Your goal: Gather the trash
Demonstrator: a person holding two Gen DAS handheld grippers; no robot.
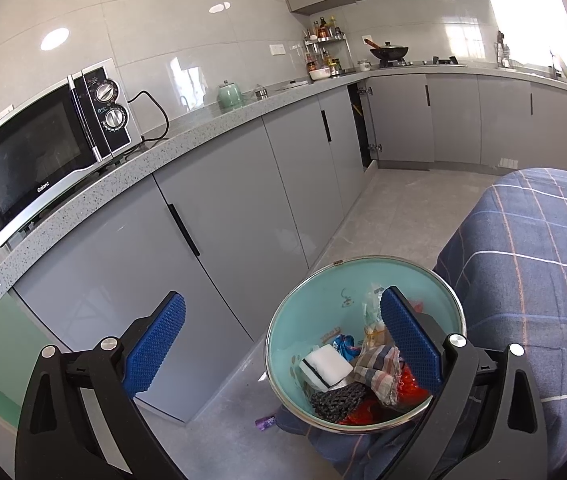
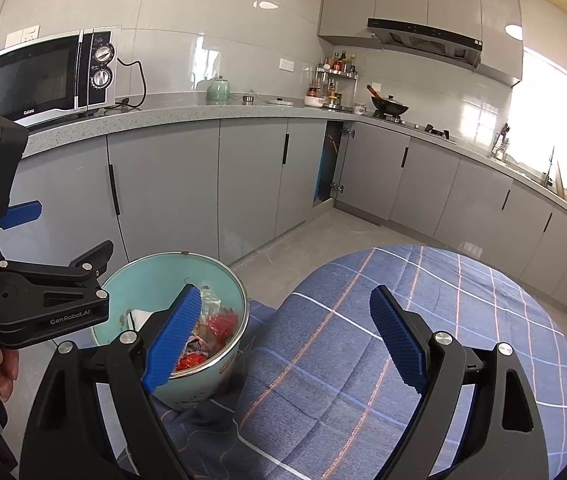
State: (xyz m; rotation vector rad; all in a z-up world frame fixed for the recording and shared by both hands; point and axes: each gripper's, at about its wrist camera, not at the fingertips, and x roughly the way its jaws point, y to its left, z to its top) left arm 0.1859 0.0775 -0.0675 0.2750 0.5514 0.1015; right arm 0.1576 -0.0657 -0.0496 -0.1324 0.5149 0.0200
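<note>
A round teal trash bin (image 1: 315, 304) stands on the floor beside a table with a blue plaid cloth (image 1: 523, 248). It holds several pieces of trash: a white sponge (image 1: 325, 366), a plaid rag (image 1: 379, 372), a black mesh piece (image 1: 337, 398) and red wrappers (image 1: 409, 386). My left gripper (image 1: 283, 332) is open and empty above the bin's left rim. My right gripper (image 2: 283, 332) is open and empty, over the gap between the bin (image 2: 155, 276) and the cloth (image 2: 423, 320). The left gripper's body (image 2: 43, 300) shows at the left in the right wrist view.
A small purple wrapper (image 1: 265, 423) lies on the floor by the bin. Grey cabinets (image 1: 223, 208) run under a speckled counter with a microwave (image 1: 43, 148), a green kettle (image 1: 230, 94) and a stove with a wok (image 1: 389, 53). One cabinet door (image 1: 359, 120) stands ajar.
</note>
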